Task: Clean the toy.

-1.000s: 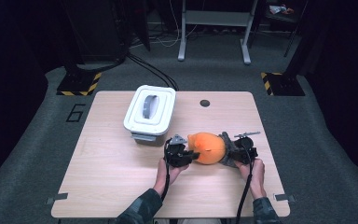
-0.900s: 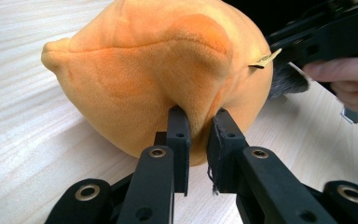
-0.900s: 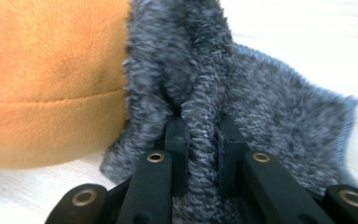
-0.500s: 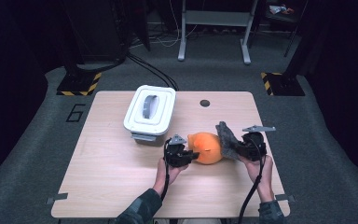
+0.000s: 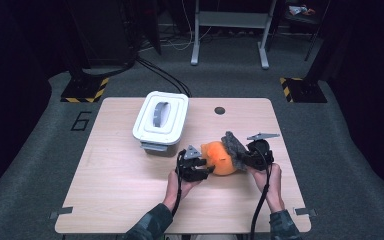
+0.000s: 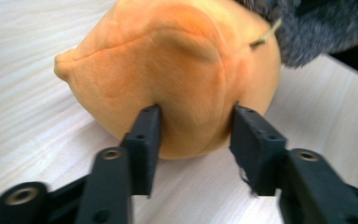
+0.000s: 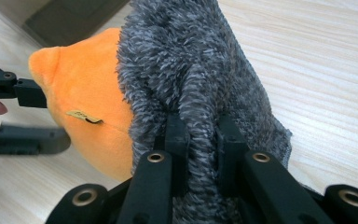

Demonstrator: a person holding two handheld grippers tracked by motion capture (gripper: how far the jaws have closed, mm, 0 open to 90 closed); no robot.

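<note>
On the desk, the soft, light orange plush deforms easily: right gripper pinches its grey fuzzy cover; left gripper, jaws just opened, straddles the body.

Orange plush toy soft, matt; grey cover shaggy; table pale wood.
</note>
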